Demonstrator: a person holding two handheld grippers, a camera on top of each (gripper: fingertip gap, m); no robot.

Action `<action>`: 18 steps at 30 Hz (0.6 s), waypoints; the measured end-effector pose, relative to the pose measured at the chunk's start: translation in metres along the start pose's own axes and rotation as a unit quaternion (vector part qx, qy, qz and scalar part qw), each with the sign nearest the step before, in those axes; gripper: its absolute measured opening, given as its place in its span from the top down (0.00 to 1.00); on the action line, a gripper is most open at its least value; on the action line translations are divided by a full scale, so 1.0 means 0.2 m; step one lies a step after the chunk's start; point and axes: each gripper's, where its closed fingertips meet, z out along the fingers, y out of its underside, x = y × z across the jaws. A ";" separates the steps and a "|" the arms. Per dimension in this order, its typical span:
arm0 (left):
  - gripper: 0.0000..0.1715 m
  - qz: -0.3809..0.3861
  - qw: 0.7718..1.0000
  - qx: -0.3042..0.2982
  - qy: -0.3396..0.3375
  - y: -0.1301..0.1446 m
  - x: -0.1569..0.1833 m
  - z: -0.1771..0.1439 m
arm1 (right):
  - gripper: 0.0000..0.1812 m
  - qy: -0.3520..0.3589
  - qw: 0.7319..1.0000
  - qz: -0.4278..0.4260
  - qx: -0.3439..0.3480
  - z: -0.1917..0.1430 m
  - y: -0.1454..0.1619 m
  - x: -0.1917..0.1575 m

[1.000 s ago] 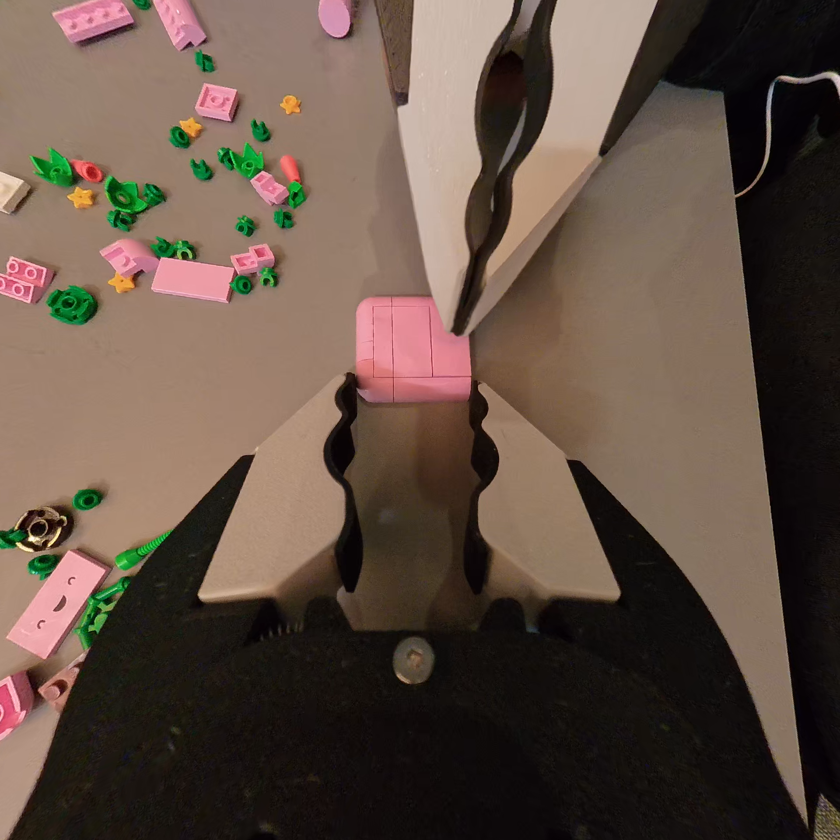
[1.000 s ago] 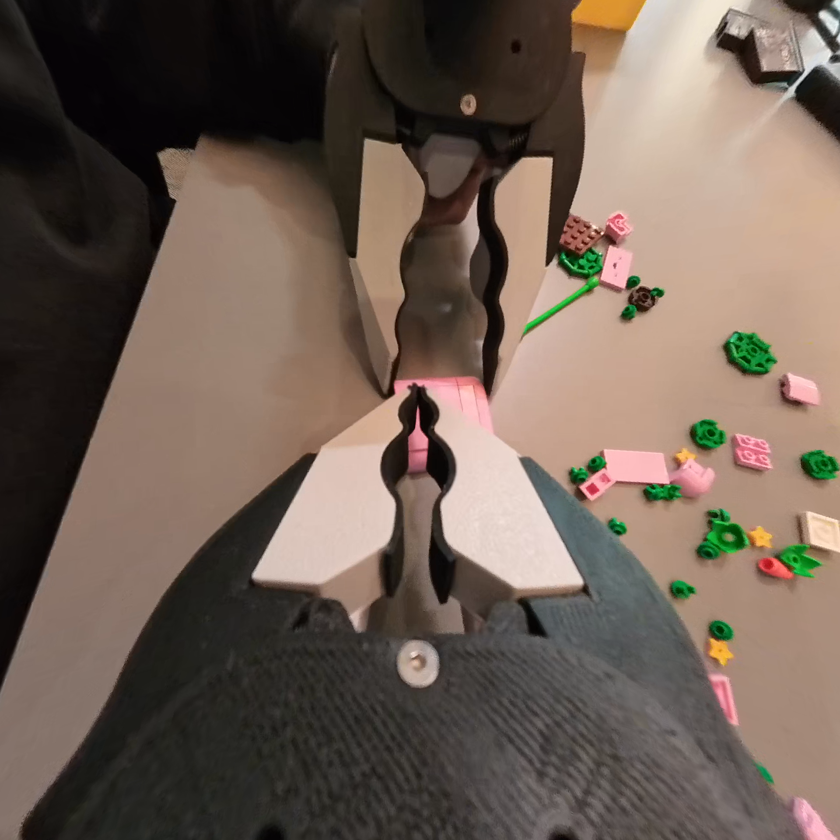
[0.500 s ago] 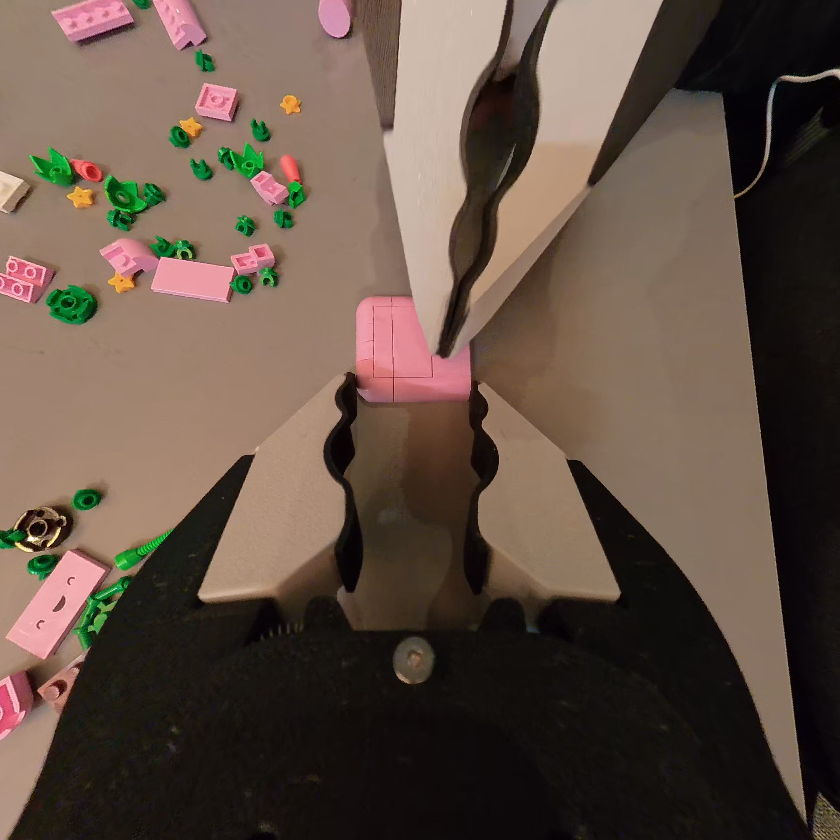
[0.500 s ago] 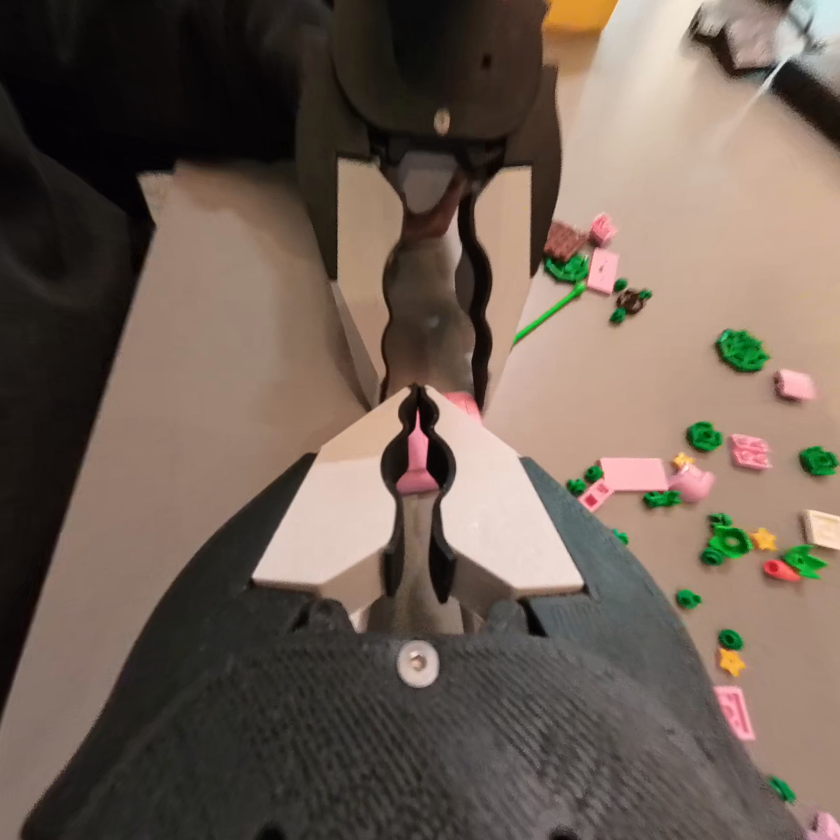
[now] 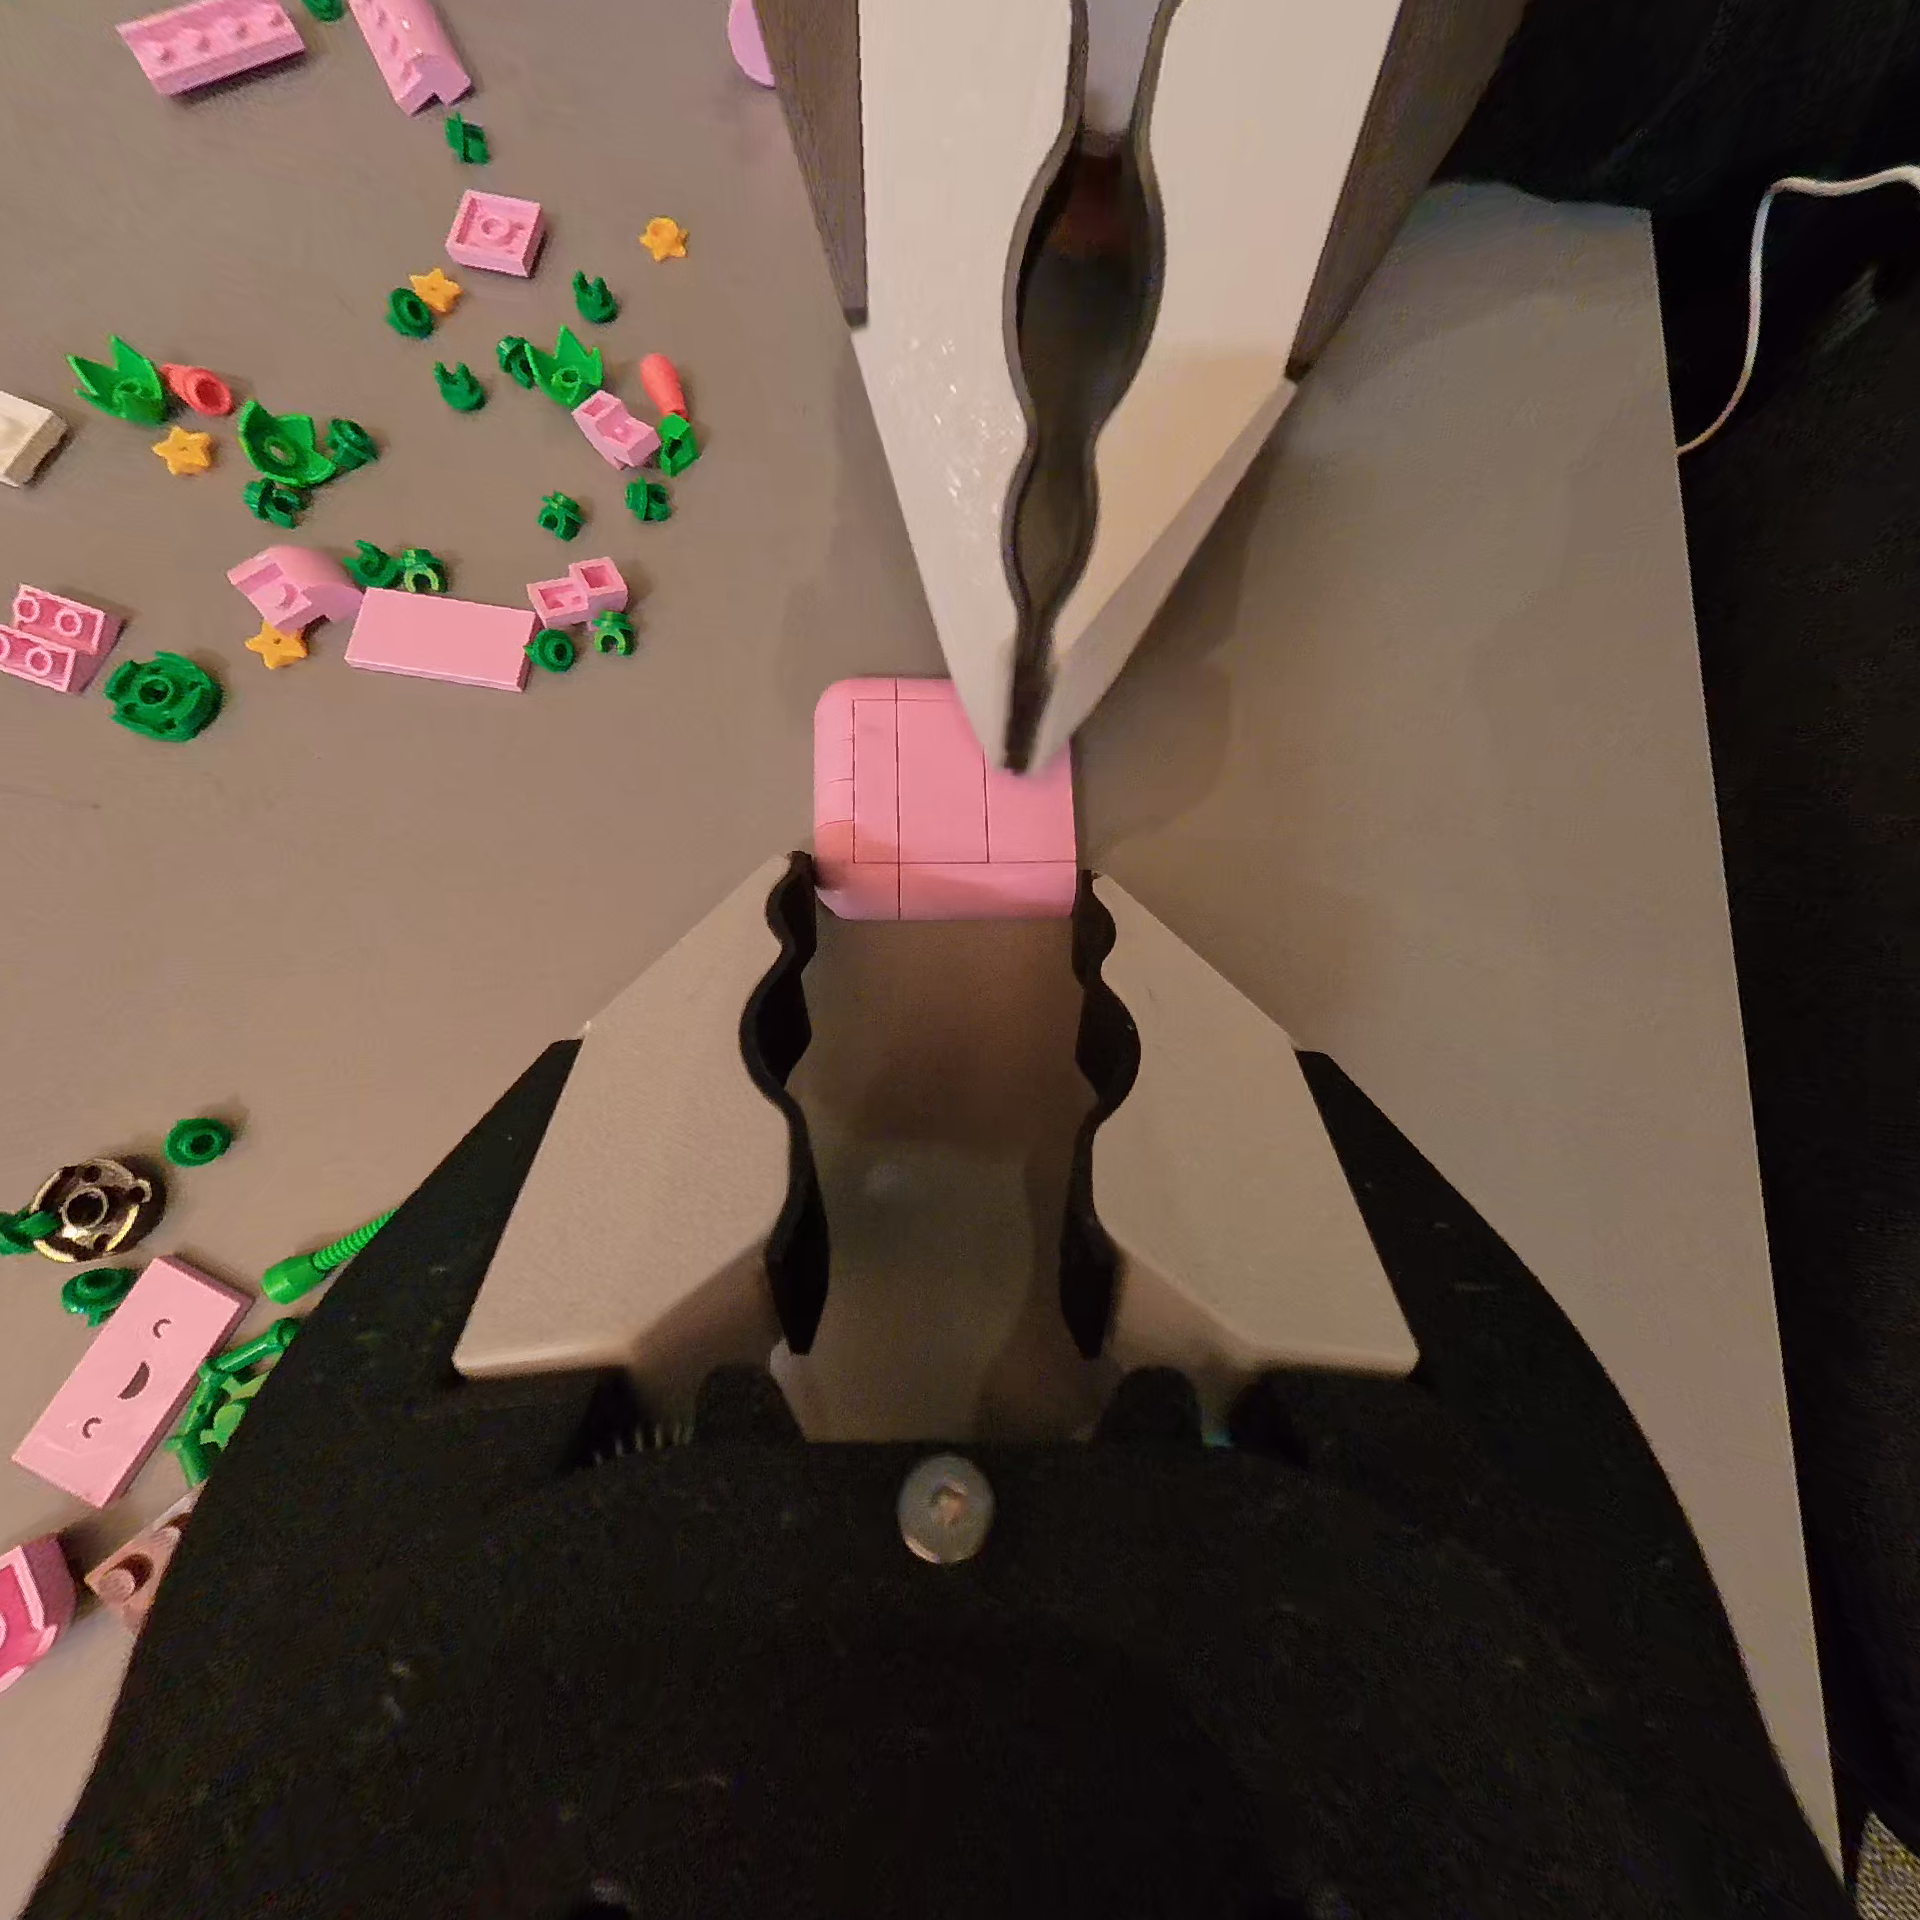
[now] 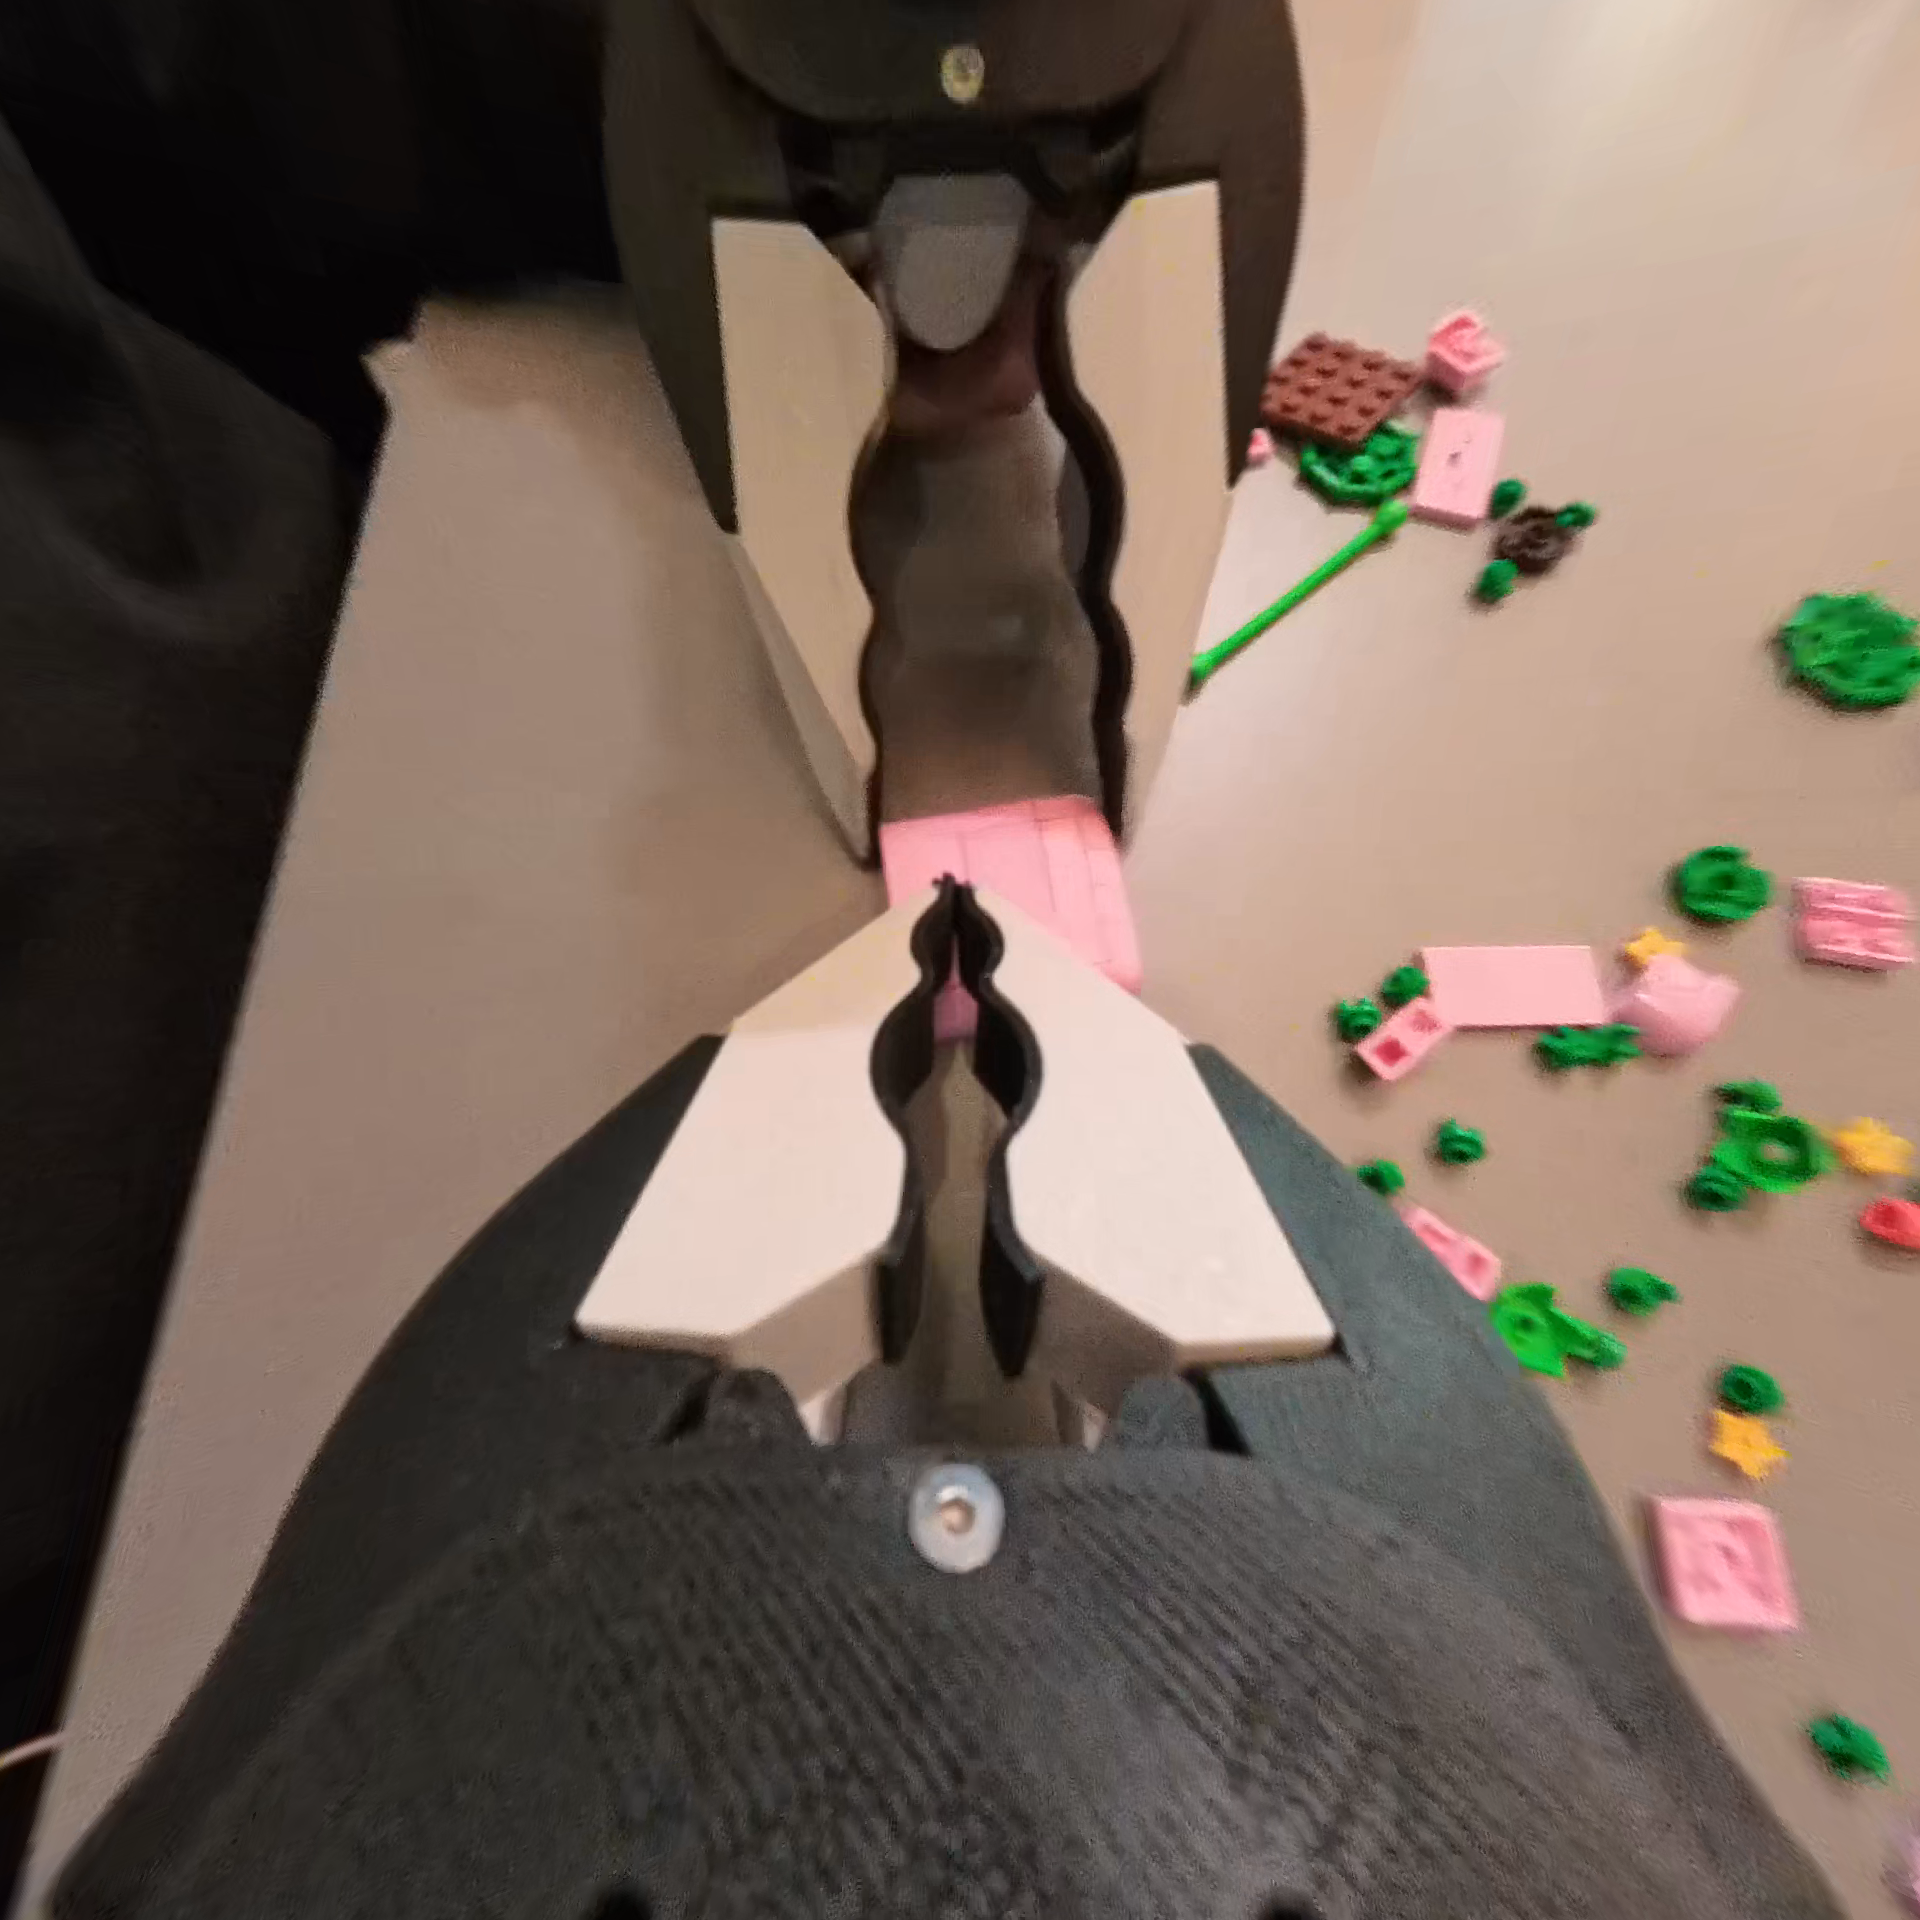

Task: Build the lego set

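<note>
Between the two grippers, near the table's (image 5: 1403, 831) front edge, sits a pink lego block (image 5: 940, 800), an assembled cube of smooth tiles with rounded corners and visible seams. The left gripper (image 5: 943, 883) has its jaws spread to the block's width, one tip touching each side of it, which reads as a steadying clamp. The right gripper (image 5: 1023, 753) has its fingers pressed together, empty, their joined tip bearing on the block's top face; judged, a seating press.

Progress appears partial: one small sub-assembly is complete, while most of the set lies loose to the side, including green leaf pieces (image 5: 281, 447), yellow stars (image 5: 185, 451), a flat pink tile (image 5: 442, 639), a pink face tile (image 5: 130, 1382) and a brown plate (image 6: 1340, 390). Considerable building remains.
</note>
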 end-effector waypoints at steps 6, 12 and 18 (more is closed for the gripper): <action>0.73 0.000 1.000 0.000 0.000 0.00 0.00 0.00 | 1.00 0.003 1.000 0.001 0.018 -0.04 -0.01 0.02; 0.72 0.000 1.000 0.000 0.000 0.00 0.00 0.00 | 1.00 0.008 0.998 -0.014 0.068 -0.10 -0.09 0.01; 0.73 0.000 1.000 0.000 0.000 0.00 0.00 0.00 | 1.00 0.006 1.000 0.004 -0.011 -0.04 0.04 0.03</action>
